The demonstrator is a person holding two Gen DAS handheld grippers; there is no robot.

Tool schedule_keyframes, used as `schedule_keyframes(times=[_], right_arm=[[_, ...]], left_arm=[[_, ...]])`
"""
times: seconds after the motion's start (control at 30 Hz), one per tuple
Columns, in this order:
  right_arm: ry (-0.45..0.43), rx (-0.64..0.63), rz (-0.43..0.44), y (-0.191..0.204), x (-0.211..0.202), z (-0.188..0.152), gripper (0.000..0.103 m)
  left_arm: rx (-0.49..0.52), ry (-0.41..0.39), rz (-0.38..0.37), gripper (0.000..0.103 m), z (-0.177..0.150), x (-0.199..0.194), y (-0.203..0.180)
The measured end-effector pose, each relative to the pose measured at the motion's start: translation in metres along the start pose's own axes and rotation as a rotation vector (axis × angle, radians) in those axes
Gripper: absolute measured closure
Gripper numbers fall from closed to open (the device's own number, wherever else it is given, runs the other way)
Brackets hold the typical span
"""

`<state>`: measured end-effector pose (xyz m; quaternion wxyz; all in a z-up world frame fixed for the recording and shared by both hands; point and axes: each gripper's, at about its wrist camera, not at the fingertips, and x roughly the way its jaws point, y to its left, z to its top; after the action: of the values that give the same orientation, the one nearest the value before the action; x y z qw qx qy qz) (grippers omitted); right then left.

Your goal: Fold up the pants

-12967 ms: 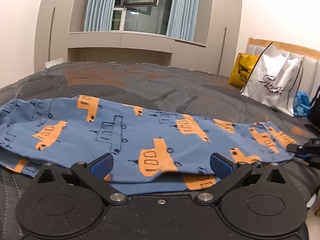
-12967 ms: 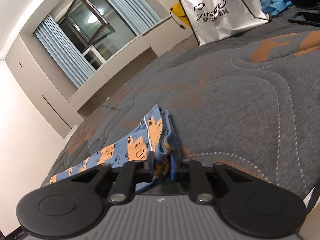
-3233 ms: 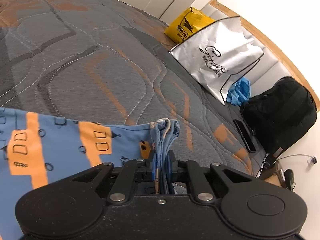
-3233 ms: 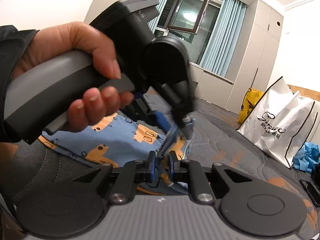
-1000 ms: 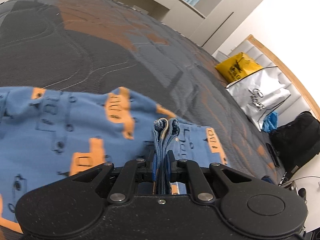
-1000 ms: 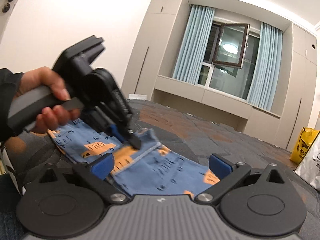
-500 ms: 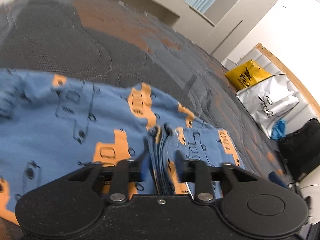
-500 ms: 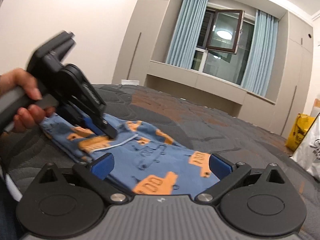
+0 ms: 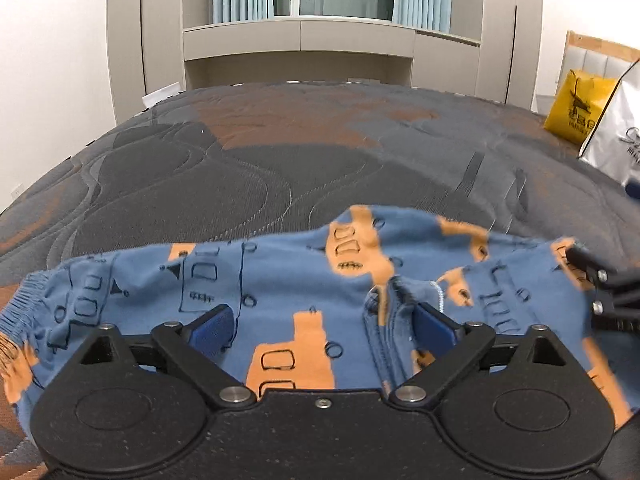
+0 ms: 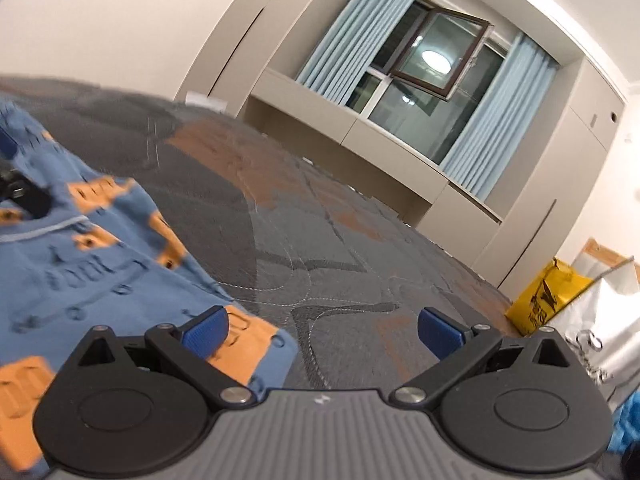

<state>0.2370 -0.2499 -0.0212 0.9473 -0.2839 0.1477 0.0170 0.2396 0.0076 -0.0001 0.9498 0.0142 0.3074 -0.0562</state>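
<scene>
Blue pants (image 9: 280, 280) with orange vehicle prints lie folded over on the grey quilted bed (image 9: 280, 160). My left gripper (image 9: 322, 326) hovers low over them, its jaws opening wide. The bunched fabric edge (image 9: 384, 300) it let go rests against the right blue pad, not pinched. In the right wrist view the same pants (image 10: 80, 256) lie to the left. My right gripper (image 10: 322, 326) stands open over the pants' corner and bare bed, holding nothing. Part of the right gripper (image 9: 600, 284) shows at the right edge of the left wrist view.
A yellow bag (image 9: 576, 108) and a white shopping bag (image 9: 616, 140) stand at the headboard on the right. Grey cabinets and a curtained window (image 10: 424, 64) lie beyond the bed's far edge. Bare quilt stretches behind the pants.
My left gripper has opened and released the bunched pants edge, swinging to face the window. The right gripper, open throughout, has swept right, away from the left gripper and the pants.
</scene>
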Motion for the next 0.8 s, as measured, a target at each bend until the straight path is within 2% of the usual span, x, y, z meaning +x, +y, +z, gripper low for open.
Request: schedule_keyframes(times=[0.1, 0.17, 0.27, 0.33, 0.43, 0.57, 0.63, 0.7, 0.8], right_arm=[[0.075, -0.041, -0.025, 0.004, 0.025, -0.007, 0.000], [0.079, 0.035, 0.003, -0.004, 0.030, -0.013, 0.000], [0.080, 0.052, -0.009, -0.009, 0.028, -0.014, 0.000], [0.070, 0.032, -0.047, -0.011, 0.016, -0.015, 0.000], [0.054, 0.036, -0.046, -0.009, -0.016, -0.022, 0.000], [0.071, 0.000, -0.058, 0.005, -0.057, -0.041, 0.000], [0.059, -0.027, -0.108, 0.015, -0.068, -0.049, 0.000], [0.044, -0.053, -0.147, 0.025, -0.069, -0.053, 0.000], [0.034, -0.122, -0.196, 0.039, -0.068, -0.048, 0.000]], left_arm=[[-0.032, -0.007, -0.008, 0.000, -0.003, 0.003, 0.007], [-0.039, -0.008, -0.013, 0.000, -0.004, 0.003, 0.009], [-0.043, -0.017, -0.016, 0.001, -0.003, 0.000, 0.008], [-0.054, -0.019, -0.017, 0.001, -0.002, -0.007, 0.008], [-0.051, -0.036, -0.019, 0.001, -0.007, -0.024, 0.007], [-0.023, -0.036, 0.011, 0.001, -0.034, -0.043, -0.004], [-0.012, -0.087, 0.042, 0.001, -0.048, -0.051, -0.009], [-0.016, -0.107, 0.057, 0.001, -0.053, -0.056, -0.009], [-0.083, -0.121, 0.043, 0.001, -0.053, -0.068, 0.001]])
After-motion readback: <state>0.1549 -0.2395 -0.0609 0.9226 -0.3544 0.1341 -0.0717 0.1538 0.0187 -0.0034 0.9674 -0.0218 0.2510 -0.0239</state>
